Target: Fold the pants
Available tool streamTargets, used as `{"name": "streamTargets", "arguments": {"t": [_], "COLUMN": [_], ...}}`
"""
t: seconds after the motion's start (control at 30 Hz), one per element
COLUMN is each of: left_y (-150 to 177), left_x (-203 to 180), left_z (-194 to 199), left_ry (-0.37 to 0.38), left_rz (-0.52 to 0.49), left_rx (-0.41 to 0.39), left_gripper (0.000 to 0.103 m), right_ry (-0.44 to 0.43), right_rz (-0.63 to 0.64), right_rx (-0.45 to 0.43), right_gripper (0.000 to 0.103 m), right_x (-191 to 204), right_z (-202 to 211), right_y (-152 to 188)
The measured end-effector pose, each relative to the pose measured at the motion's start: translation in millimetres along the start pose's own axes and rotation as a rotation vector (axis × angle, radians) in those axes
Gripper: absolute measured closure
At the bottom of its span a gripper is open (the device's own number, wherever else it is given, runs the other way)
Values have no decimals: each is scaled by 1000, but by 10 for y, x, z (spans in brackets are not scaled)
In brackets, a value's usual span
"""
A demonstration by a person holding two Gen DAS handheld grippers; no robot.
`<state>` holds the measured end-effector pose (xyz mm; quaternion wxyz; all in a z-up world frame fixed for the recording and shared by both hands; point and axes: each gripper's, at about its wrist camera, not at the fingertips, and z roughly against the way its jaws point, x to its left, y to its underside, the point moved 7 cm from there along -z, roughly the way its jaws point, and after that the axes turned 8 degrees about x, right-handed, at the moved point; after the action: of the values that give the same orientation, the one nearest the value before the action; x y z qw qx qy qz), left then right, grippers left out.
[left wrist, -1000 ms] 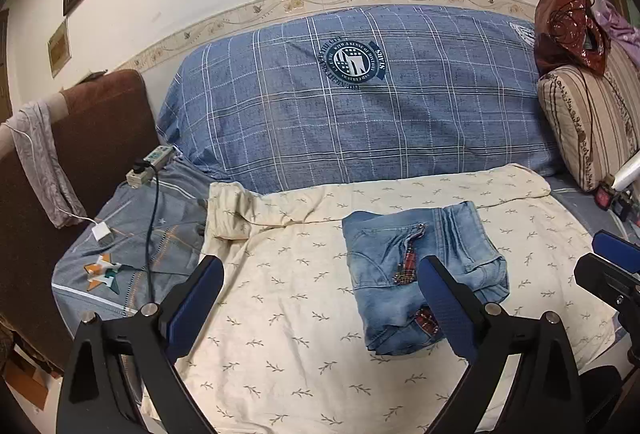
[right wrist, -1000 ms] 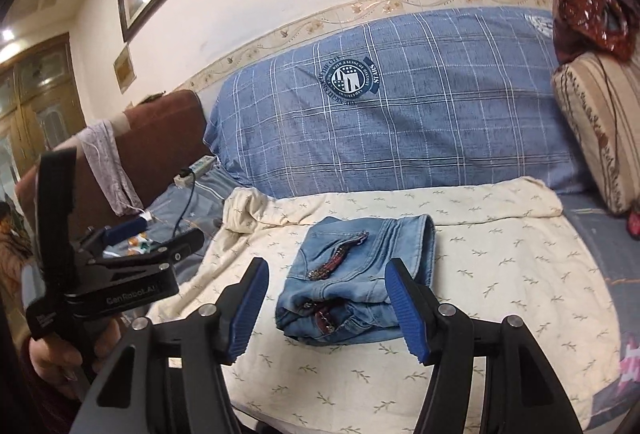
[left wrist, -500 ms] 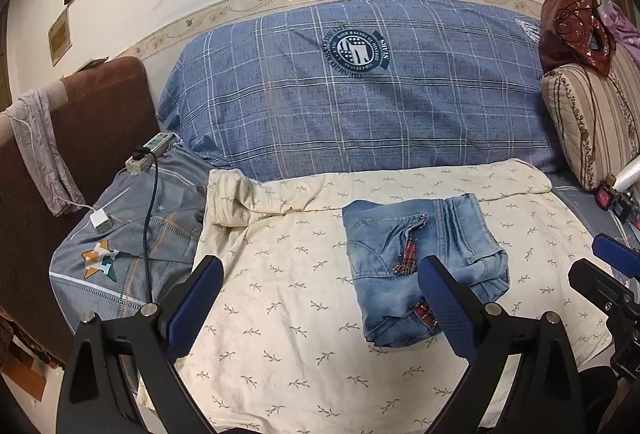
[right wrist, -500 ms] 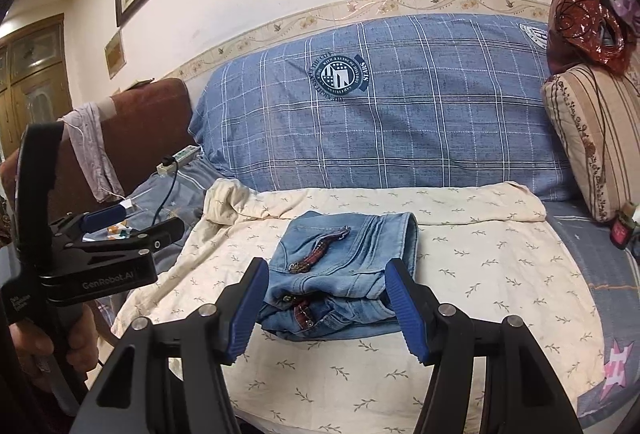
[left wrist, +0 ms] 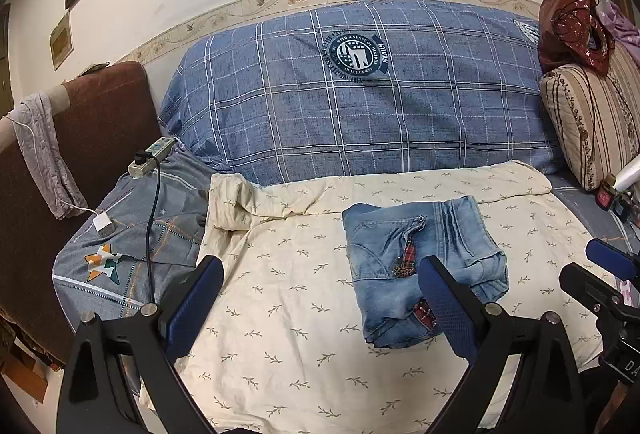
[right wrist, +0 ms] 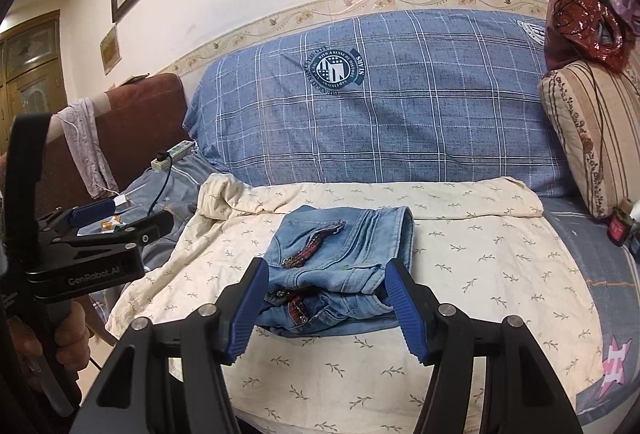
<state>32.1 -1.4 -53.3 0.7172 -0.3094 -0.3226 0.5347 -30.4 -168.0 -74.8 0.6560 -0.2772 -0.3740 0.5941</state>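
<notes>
On the sofa's far left, at nine o'clock, a power strip [left wrist: 152, 157] trails its black cord, and there's the left gripper [left wrist: 320, 298] hanging in front of the cream sheet [left wrist: 280, 274], blue pads spread wide, gripping nothing. Dead centre, the folded pants [right wrist: 340, 266] sit in a neat denim bundle on that sheet. At three o'clock, the right gripper [right wrist: 326, 308] hovers just short of the bundle, jaws apart, released and empty, with the striped cushion [right wrist: 592, 138] beyond!

Both wrist views toward sofa [left wrist: 400, 122]
</notes>
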Motion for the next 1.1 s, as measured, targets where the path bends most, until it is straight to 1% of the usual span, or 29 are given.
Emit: {"name": "streamTargets", "arguments": {"t": [0.47, 0.93, 1.1], "left_y": [13, -2, 24], "left_x": [16, 46, 82], "left_z": [1, 47, 38], "left_ry": [-7, -5, -28], "left_rz": [10, 11, -2], "left_rx": [10, 3, 21], "left_gripper": [5, 5, 5], "right_ry": [-2, -6, -12], "right_rz": [2, 18, 15], "right_rx": [1, -9, -11], "right_gripper": [39, 39, 39], "right_x": [3, 56, 59], "right_z": [-1, 18, -15], "right_y": [-3, -39, -40]}}
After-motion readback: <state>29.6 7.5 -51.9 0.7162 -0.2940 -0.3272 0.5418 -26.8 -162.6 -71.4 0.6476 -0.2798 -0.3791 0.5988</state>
